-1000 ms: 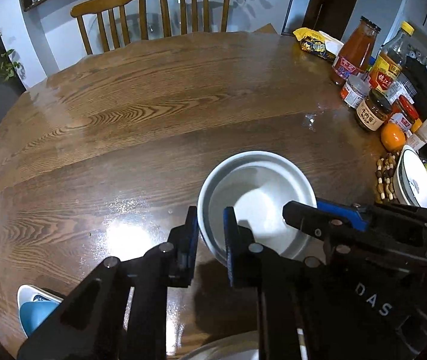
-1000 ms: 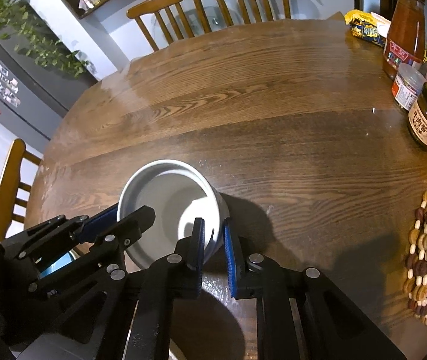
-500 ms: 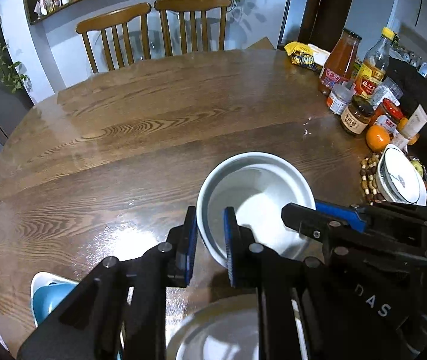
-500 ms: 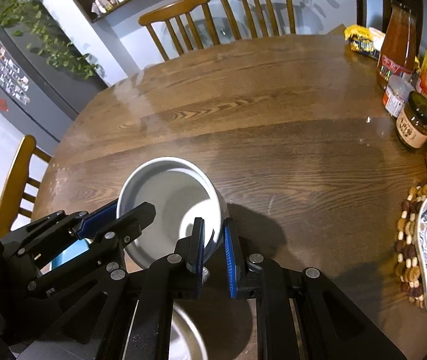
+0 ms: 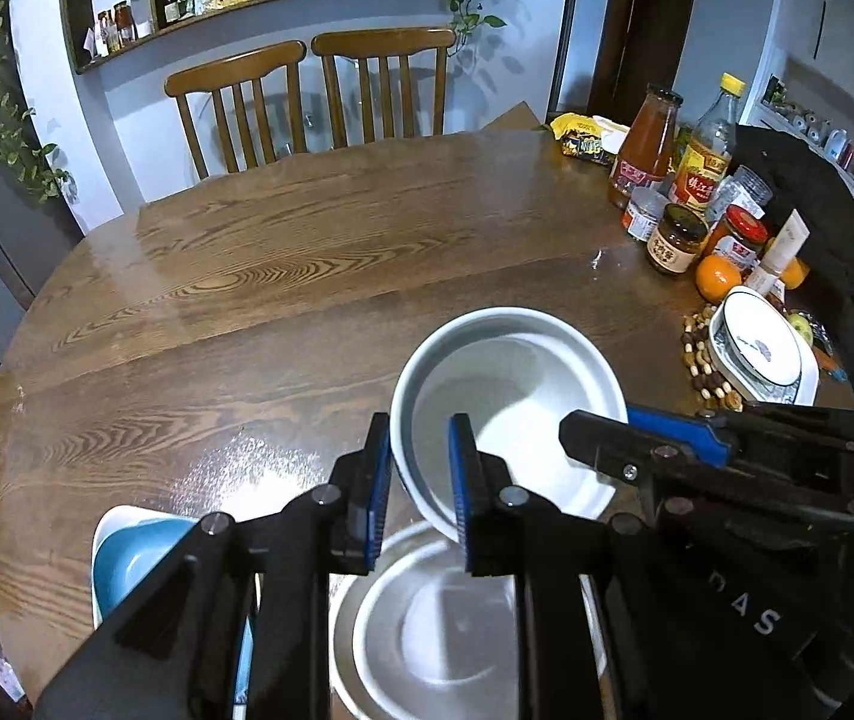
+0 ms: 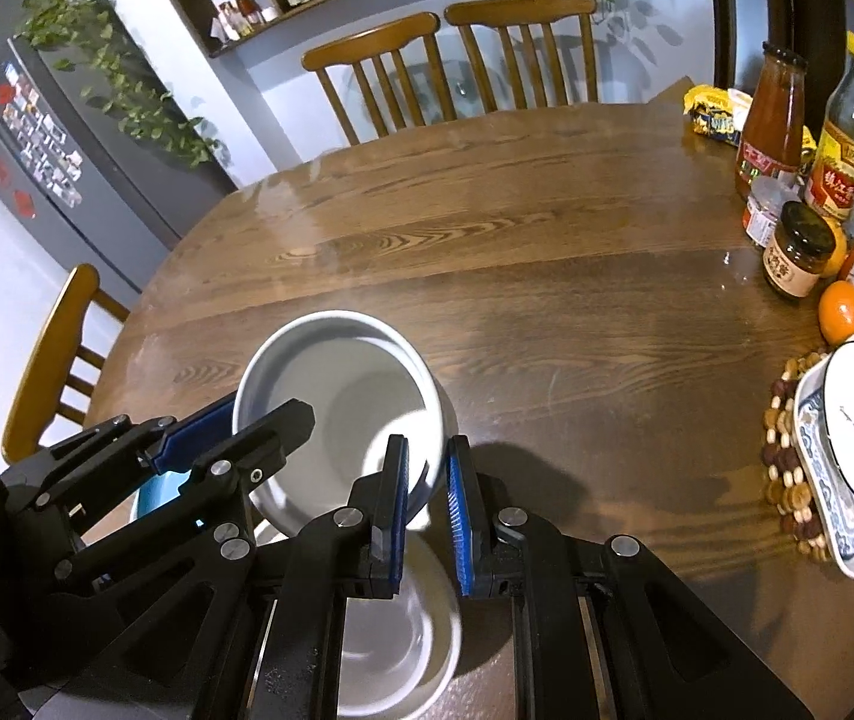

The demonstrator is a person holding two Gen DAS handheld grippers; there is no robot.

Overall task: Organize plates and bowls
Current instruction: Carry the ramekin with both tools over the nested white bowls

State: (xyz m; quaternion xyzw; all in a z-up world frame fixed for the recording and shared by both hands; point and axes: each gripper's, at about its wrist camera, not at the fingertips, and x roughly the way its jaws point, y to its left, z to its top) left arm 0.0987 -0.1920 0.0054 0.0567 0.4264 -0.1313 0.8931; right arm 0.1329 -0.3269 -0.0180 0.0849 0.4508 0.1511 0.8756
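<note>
We hold the white bowl (image 5: pixel 505 402) above the table (image 5: pixel 282 276) over a second bowl (image 5: pixel 427 630), left gripper (image 5: pixel 420 480) and right gripper (image 6: pixel 427 492) each clamped on opposite rims; it looks stiff, glazed, slippery and breakable, so rim grips suit it.

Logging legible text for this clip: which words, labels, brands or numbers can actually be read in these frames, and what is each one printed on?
"DAS": white letters on the black body of the right gripper, seen in the left wrist view.
Chinese characters on the yellow-capped bottle, red sauce bottle and dark-lidded jar: too blurred to read.
Yellow snack packet: print illegible.
Shelf packages and fridge magnets: too small to read.
</note>
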